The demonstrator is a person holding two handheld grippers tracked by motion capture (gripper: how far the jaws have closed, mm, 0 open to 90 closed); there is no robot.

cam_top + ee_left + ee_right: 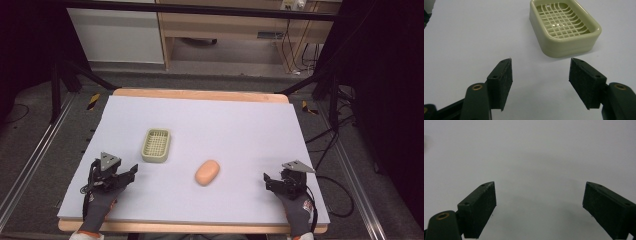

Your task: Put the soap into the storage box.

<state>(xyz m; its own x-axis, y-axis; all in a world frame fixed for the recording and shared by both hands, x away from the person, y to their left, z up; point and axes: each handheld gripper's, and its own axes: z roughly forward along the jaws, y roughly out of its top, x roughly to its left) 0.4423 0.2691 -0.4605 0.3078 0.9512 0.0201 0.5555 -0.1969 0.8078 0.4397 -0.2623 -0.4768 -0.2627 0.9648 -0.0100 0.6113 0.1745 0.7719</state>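
Note:
A pale green soap dish (156,145) with a grid bottom sits left of the table's middle; it appears empty in the left gripper view (564,26). An orange-pink oval bar of soap (207,172) lies on the white sheet to the dish's right and nearer me. My left gripper (131,171) rests low at the near left, open, its jaws pointing toward the dish with nothing between them (540,80). At the near right my right gripper (266,179) is open, jaws wide apart over bare sheet (539,207), pointing left toward the soap.
The white sheet (225,125) covers a wooden table (200,94). Black frame rails run along both sides. Beyond the far edge stand a wooden desk and hanging cables (295,50).

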